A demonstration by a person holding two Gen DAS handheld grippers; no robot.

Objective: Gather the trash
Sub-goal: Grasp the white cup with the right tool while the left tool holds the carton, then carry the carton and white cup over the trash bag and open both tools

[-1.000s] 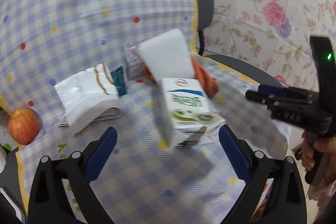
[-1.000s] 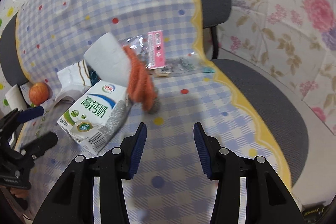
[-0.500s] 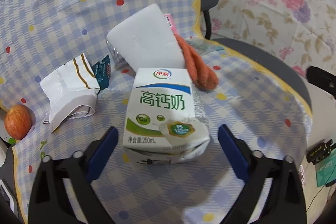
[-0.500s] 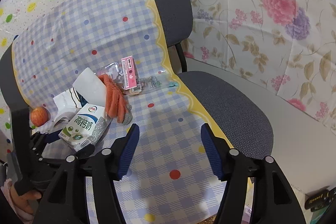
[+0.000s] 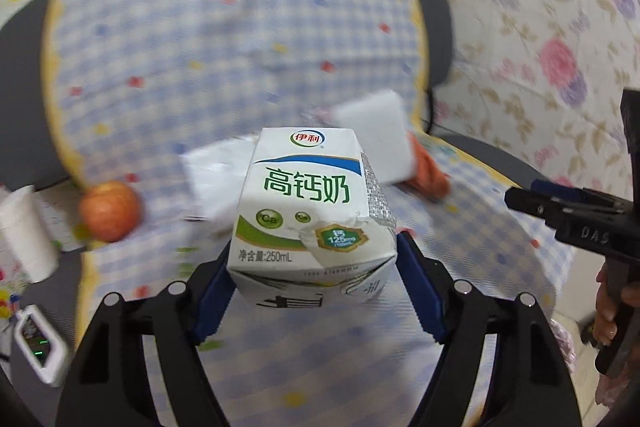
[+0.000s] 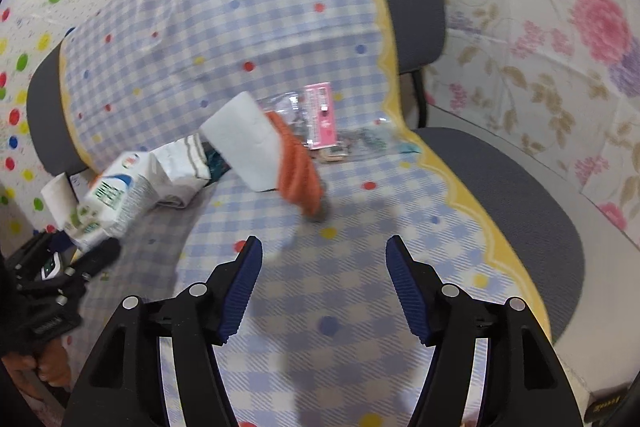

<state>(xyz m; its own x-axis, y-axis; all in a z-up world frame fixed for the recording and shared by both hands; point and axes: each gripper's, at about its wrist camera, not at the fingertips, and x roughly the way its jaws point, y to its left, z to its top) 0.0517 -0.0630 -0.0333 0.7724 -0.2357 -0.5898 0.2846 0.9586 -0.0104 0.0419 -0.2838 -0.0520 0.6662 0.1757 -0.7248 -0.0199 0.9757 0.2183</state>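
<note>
My left gripper (image 5: 314, 279) is shut on a white and green milk carton (image 5: 312, 211), held lifted above the checked cloth (image 5: 240, 67). The carton also shows in the right wrist view (image 6: 112, 203) at the left. My right gripper (image 6: 324, 259) is open and empty above the cloth (image 6: 340, 307). Ahead of it lie a white sponge block (image 6: 244, 143), an orange cloth (image 6: 298, 173), a pink-labelled clear wrapper (image 6: 318, 117) and a crumpled white paper bag (image 6: 182, 163).
A red apple (image 5: 110, 211) and a white paper cup (image 5: 24, 231) sit at the left. The cloth covers grey chairs (image 6: 512, 195). A flowered sheet (image 6: 560, 27) hangs behind. A small white device (image 5: 38, 343) lies at the lower left.
My left gripper has closed on the milk carton and lifted it off the cloth. My right gripper has moved back in toward the trash pile, still open.
</note>
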